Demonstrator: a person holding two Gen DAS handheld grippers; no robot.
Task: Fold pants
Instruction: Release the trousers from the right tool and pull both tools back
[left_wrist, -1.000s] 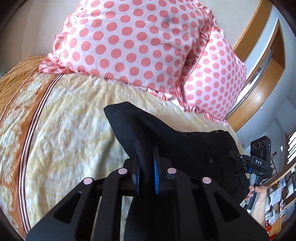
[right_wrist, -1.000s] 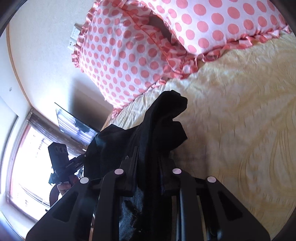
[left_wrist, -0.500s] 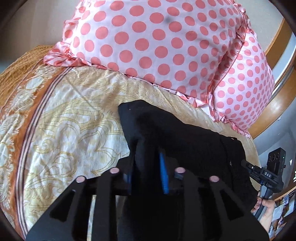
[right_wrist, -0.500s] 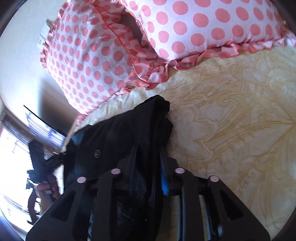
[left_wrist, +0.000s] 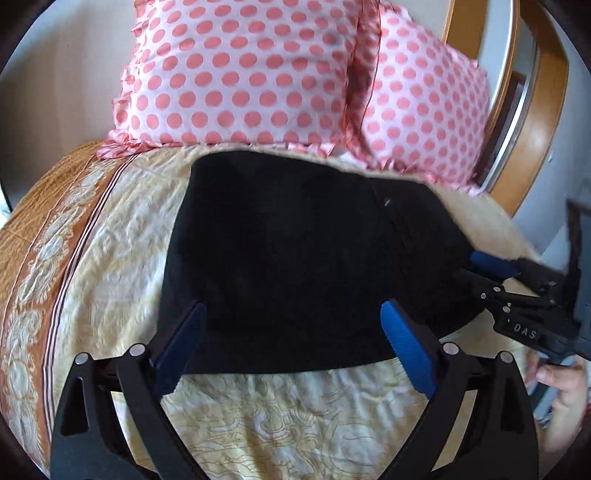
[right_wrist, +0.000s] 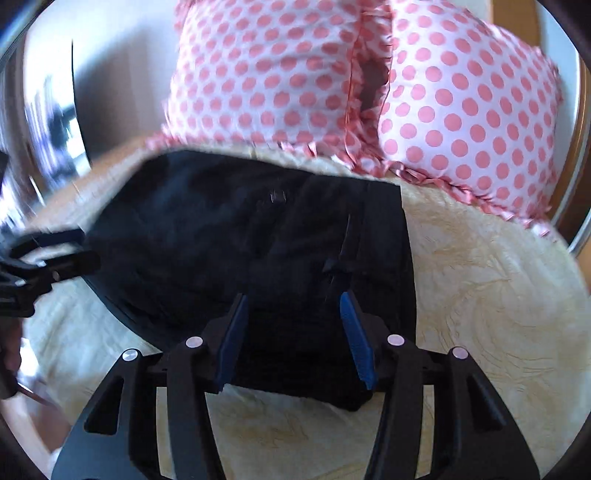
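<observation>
Your black pants (left_wrist: 295, 258) lie folded flat on the bed (left_wrist: 122, 266), just below the polka-dot pillows (left_wrist: 258, 70) at its head (the far edge almost meets their ruffles). Your left tongs (left_wrist: 291, 332) hover over the near left part of the pants, jaws opening and already wide, pressing on nothing. Your right tongs (right_wrist: 293, 328) hover over the near right part, jaws opening to a moderate gap, the fabric beneath them but not pinched. From the left wrist view, your right hand (left_wrist: 565, 402) shows beside the pants' right edge.
</observation>
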